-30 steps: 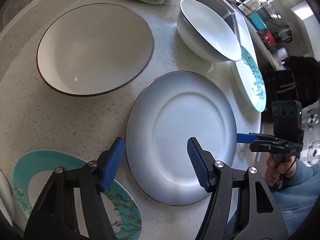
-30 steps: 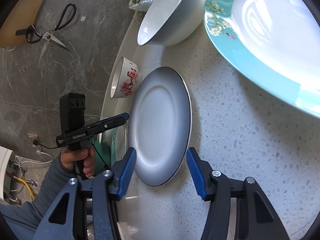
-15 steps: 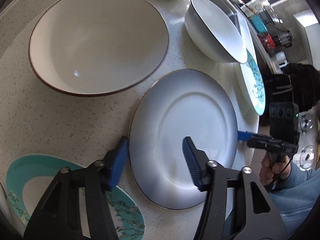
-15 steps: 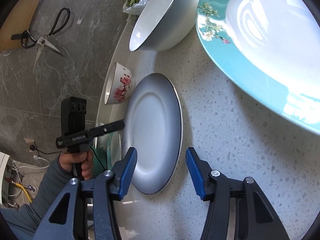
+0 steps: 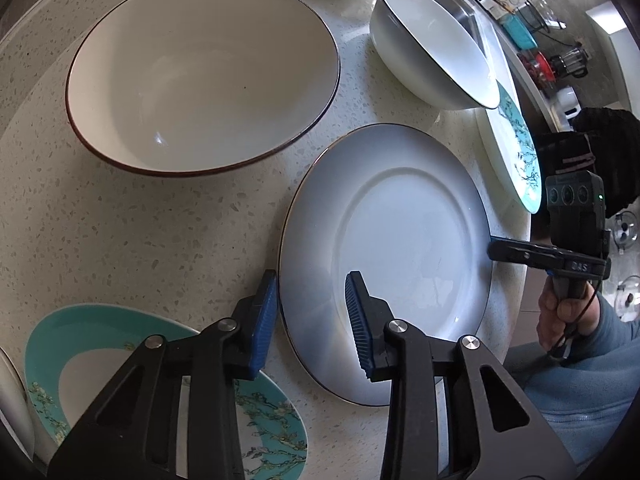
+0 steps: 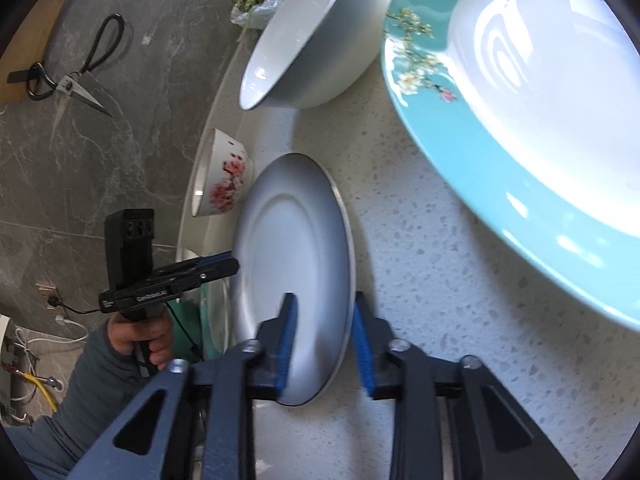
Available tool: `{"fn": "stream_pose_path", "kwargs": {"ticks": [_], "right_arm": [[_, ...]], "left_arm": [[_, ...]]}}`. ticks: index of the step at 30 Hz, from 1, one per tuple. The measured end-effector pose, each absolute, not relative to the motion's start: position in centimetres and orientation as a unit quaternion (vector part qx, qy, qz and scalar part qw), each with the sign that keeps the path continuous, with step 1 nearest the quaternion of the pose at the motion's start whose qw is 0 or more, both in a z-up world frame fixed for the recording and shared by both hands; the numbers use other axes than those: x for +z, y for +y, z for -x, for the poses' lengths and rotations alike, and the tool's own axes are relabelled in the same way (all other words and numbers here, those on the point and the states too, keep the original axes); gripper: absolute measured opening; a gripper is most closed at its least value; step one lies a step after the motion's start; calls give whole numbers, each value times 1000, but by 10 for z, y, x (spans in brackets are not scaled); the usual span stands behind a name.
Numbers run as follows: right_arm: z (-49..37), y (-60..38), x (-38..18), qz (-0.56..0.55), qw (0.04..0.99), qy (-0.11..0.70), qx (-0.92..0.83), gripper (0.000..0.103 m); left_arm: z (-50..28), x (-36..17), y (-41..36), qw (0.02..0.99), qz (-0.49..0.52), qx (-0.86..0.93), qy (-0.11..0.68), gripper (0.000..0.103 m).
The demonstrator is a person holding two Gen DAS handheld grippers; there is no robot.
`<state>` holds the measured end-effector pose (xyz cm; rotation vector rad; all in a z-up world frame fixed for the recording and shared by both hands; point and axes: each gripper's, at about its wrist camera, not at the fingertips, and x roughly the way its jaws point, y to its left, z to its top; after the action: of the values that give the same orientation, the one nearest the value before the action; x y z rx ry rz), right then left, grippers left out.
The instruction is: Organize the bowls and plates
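Flat on the speckled stone desk, between two bowls and two teal plates: the grey-blue plate, smooth glazed ceramic, round, thin dark rim. Straddled at opposite edges by both grippers, probably so a wide, slippery disc can be lifted level. Left gripper released, ribbed blue pads either side of the near rim, not yet pinching. Right gripper likewise agape across the far rim (one pad above the glaze, one outside). Nearby: beige bowl, deep and matte; white bowl, glossy.
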<state>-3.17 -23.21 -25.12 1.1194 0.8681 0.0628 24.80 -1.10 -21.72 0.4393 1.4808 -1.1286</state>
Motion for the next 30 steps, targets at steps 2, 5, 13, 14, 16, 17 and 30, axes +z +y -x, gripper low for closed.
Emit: {"fn": "stream_pose_path", "kwargs": {"ticks": [2,5,13,14,16,17,30], "right_arm": [[31,-234,-254,-510,758,406,26,13],[28,-234,-253,-502,759,413,29,14],[24,-232,-258,-517,740,428,47,13],[24,-232,-258,-517,739,429,49,13],[24,-233,-261,-528,732,427,51,13],[23,-233,-261,-528,732,427,52,13],[24,-234,-257,-528,732,430,34,14]], "left_arm": [[-248,-217,-11,575,-191,-482,633,31],[-248,-216,-11,575,-197,-480,633,31],[-245,-217,-14,573,-209,-480,631,31],[-243,-217,-15,573,-217,-479,629,31],[-242,-217,-18,572,-223,-478,628,31],[-241,-217,-19,573,-226,-477,627,31],[-223,-217,-25,580,-244,-456,630,25]]}}
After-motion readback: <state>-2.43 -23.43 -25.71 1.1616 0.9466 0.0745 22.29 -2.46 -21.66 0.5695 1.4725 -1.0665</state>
